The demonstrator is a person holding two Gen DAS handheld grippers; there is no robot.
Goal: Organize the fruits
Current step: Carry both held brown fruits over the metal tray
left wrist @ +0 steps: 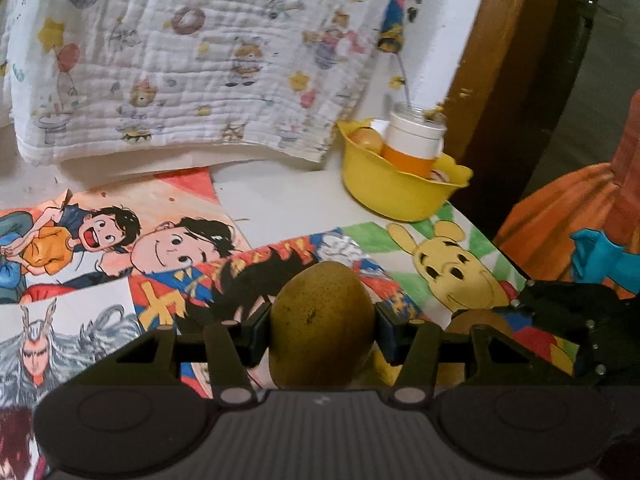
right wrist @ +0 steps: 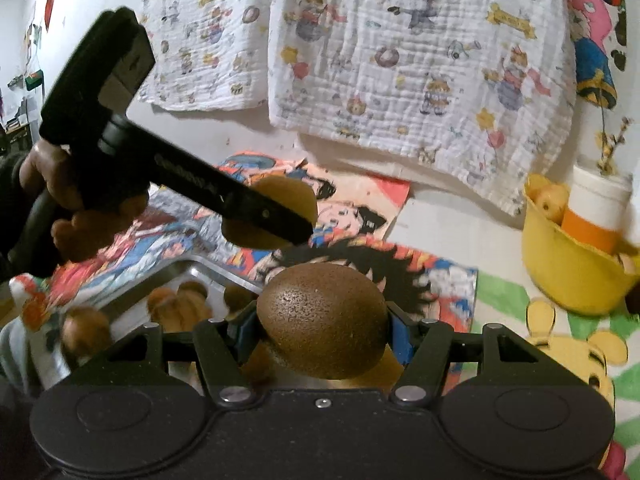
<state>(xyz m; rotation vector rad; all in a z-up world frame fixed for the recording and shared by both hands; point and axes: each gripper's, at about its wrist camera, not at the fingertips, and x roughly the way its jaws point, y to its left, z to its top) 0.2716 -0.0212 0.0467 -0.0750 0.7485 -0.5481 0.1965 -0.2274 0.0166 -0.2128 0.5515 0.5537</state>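
Left tongs (left wrist: pixel 322 330) clamped on upright mango (left wrist: pixel 322 326), right tongs (right wrist: pixel 322 326) on sideways-lying kiwi (right wrist: pixel 322 320).

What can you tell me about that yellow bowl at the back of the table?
The yellow bowl looks like plastic, with a wavy, scalloped rim. It stands upright near the table's far right corner, just below the hanging printed cloth, its base partly on a bear drawing. Inside it stands a white and orange container topped by a clear jar holding a thin stem, and a pale round fruit lies beside that. Neither gripper touches the bowl.
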